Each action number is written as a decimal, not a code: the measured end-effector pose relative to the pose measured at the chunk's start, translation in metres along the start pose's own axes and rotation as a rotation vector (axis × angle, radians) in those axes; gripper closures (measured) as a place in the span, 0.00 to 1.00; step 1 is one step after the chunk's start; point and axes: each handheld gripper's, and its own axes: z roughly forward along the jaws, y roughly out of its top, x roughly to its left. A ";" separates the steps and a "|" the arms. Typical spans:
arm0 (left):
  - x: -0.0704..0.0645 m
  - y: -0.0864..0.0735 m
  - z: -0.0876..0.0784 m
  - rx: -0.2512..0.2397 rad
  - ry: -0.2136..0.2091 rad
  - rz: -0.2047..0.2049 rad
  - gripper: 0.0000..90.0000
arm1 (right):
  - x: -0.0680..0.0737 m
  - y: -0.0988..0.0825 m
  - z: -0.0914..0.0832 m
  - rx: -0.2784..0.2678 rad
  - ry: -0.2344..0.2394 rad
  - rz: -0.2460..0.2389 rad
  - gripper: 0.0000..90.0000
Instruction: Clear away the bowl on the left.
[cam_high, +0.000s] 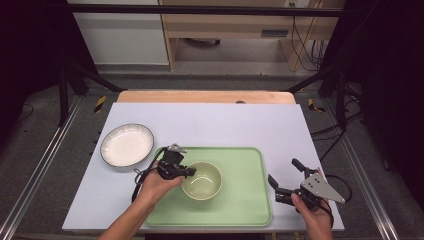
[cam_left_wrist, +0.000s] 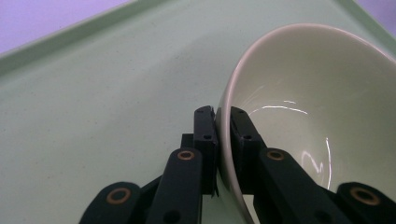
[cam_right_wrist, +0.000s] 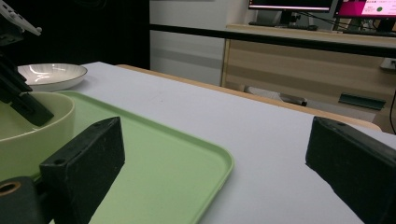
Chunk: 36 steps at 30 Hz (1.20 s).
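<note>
A pale green bowl (cam_high: 202, 180) stands on the green tray (cam_high: 245, 200) near its left side. My left gripper (cam_high: 189, 172) is shut on the bowl's left rim, one jaw inside and one outside. In the left gripper view the bowl (cam_left_wrist: 303, 93) has its rim pinched between the two black jaws of that gripper (cam_left_wrist: 223, 122). My right gripper (cam_high: 286, 176) hovers open just right of the tray, nothing between its jaws. The right gripper view looks over the tray's corner (cam_right_wrist: 187, 158) and catches the bowl (cam_right_wrist: 32, 135) at far left.
A white plate with a dark rim (cam_high: 127, 145) lies on the white mat (cam_high: 230, 122) left of the tray, also as the plate (cam_right_wrist: 51, 74) in the right gripper view. Black frame posts and cables flank the table. A wooden desk stands beyond.
</note>
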 end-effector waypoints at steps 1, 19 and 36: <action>0.000 0.000 0.000 0.000 -0.001 -0.001 0.92 | 0.000 0.000 0.000 -0.002 0.000 -0.001 0.05; -0.009 0.001 -0.002 -0.034 0.041 0.078 0.62 | -0.001 0.000 0.000 0.000 -0.002 0.001 0.05; -0.021 0.005 -0.024 -0.150 0.013 0.186 0.17 | 0.000 0.000 0.000 0.001 0.000 -0.007 0.05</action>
